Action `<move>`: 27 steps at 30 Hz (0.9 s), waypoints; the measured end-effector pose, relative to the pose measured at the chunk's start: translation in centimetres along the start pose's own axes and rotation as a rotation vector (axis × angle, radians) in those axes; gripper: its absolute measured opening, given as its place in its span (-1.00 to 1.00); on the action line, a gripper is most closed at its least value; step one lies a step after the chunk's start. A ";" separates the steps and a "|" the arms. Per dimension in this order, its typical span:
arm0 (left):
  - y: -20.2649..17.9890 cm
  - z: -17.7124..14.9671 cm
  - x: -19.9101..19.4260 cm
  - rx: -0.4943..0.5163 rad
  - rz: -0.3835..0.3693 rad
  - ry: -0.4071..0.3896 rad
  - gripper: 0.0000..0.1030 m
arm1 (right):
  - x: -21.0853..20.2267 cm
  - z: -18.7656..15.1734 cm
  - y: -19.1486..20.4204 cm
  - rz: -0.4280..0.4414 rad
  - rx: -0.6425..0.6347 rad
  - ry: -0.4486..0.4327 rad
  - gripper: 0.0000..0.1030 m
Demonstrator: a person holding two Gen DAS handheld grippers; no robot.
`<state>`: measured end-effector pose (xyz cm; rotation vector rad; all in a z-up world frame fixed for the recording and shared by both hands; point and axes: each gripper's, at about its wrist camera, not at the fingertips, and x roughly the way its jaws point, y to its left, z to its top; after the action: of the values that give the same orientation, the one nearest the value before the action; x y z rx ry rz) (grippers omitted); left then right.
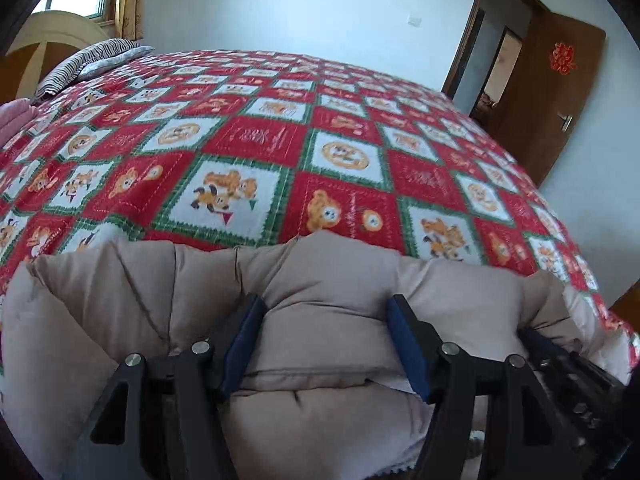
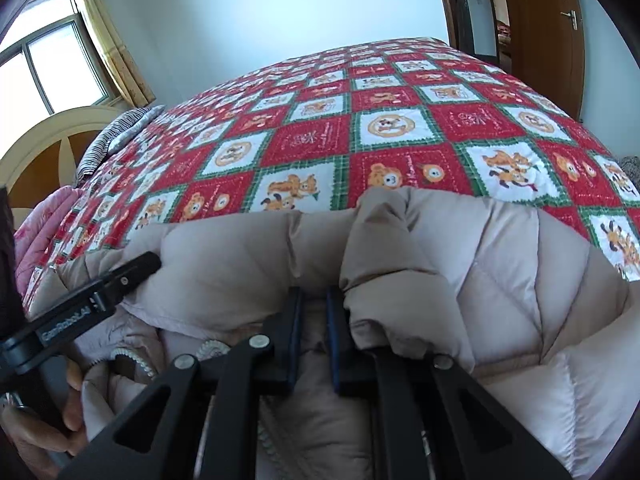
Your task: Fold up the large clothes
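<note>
A beige quilted puffer jacket (image 1: 320, 312) lies bunched at the near edge of a bed; it also fills the lower half of the right wrist view (image 2: 460, 264). My left gripper (image 1: 326, 304) is open, its blue-padded fingers spread wide around a puffy fold of the jacket. My right gripper (image 2: 314, 296) is shut on a thin fold of the jacket, pads nearly together. The left gripper's black finger (image 2: 120, 276) shows at the left of the right wrist view, resting on the jacket.
The bed carries a red, white and green patchwork cover (image 1: 280, 140) with cartoon dogs. A striped pillow (image 1: 92, 60) and pink bedding (image 2: 44, 232) lie at the left by the headboard. A brown door (image 1: 560, 92) stands open at the right.
</note>
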<state>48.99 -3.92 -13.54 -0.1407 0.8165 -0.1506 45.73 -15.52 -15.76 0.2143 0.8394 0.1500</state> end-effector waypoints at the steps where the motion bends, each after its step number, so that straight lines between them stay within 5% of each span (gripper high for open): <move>1: -0.4 0.0 0.2 0.017 0.015 0.003 0.28 | -0.1 0.0 -0.1 0.005 0.011 0.000 -0.74; 4: -1.0 -0.2 0.7 0.046 0.053 0.014 0.28 | -2.2 0.6 -0.8 -0.012 0.057 0.015 -0.75; 8: -1.3 -0.3 0.8 0.072 0.080 0.017 0.29 | -3.4 0.9 -1.4 -0.183 -0.008 0.001 -0.75; 10: -1.4 -0.3 0.8 0.076 0.080 0.016 0.31 | -1.2 0.2 -2.7 -0.117 0.022 0.096 -0.75; 22: -2.1 -0.3 1.2 0.111 0.122 0.024 0.32 | -0.4 -0.5 -1.3 -0.216 -0.072 0.043 -0.76; 27: -2.1 -0.4 1.4 0.115 0.130 0.021 0.32 | -1.5 -0.4 -1.9 -0.154 -0.024 0.037 -0.74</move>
<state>49.48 -6.23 -14.39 0.0223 0.8330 -0.0759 44.57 -17.67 -15.42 0.1234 0.8872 0.0195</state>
